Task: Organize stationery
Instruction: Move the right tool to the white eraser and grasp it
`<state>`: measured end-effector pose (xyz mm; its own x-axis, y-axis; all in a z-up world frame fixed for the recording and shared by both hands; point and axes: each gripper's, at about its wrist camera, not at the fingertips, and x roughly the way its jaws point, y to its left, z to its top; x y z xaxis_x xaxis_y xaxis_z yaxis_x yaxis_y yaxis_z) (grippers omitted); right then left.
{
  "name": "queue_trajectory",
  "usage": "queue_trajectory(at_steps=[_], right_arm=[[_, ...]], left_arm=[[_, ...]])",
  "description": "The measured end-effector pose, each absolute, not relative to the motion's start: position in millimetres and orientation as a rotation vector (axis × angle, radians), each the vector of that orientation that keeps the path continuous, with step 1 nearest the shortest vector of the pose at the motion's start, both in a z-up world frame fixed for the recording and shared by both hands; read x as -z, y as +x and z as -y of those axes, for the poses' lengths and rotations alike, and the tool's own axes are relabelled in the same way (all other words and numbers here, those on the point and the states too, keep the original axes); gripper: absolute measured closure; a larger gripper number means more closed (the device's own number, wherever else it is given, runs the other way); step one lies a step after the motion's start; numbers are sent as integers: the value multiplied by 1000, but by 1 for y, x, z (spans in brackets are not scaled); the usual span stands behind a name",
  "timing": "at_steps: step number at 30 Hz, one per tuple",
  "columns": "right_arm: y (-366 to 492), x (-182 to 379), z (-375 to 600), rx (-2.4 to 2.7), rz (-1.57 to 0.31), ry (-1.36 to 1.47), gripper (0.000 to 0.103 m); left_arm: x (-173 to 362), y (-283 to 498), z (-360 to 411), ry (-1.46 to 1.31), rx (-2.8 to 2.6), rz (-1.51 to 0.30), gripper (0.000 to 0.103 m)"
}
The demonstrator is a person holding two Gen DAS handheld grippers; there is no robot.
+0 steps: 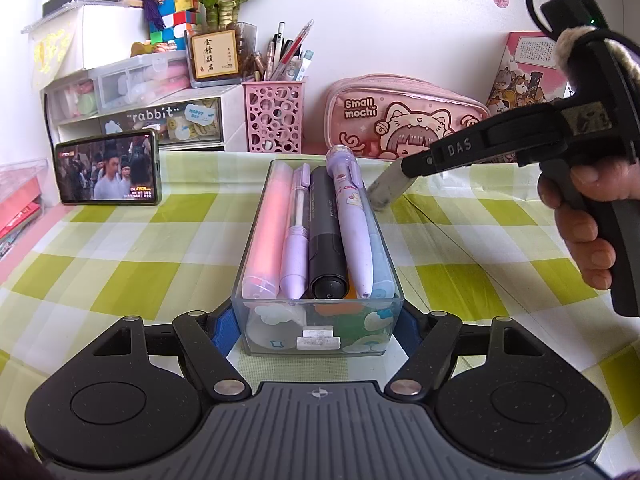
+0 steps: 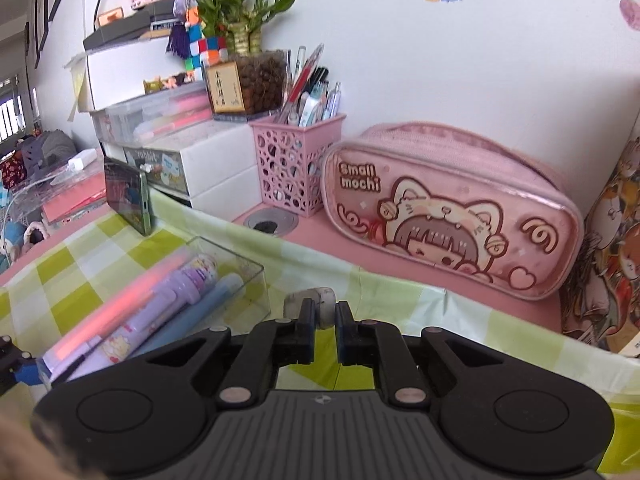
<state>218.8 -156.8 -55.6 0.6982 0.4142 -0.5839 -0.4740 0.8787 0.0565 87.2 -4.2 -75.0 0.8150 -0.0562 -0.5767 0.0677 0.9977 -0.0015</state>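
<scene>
My left hand-held gripper (image 1: 318,330) clamps the clear box (image 1: 256,240) of pens; the right hand-held gripper (image 2: 323,322) holds a grey eraser (image 2: 322,300), half hidden.

pencil case (image 2: 452,216): "Small mochi", brown letters on the pink front
drawer unit (image 1: 160,118): "rabbit", white letters on the front
right gripper (image 1: 390,184): "DAS" on its black arm
framed card (image 1: 214,55): Chinese characters, too small to read

Green-and-white checked tablecloth (image 1: 120,264), pink pencil case (image 2: 452,208), pink holder (image 1: 274,118), lilac pen (image 1: 352,224).
</scene>
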Motion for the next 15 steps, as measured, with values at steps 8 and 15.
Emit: queue_trajectory(at_steps=[8,15], right_arm=[[211,46,152,-506,-614,-114,70],[218,51,153,-500,-644,-100,70]], left_arm=[[75,87,4,20,66,-614,30],[75,87,4,19,67,-614,30]])
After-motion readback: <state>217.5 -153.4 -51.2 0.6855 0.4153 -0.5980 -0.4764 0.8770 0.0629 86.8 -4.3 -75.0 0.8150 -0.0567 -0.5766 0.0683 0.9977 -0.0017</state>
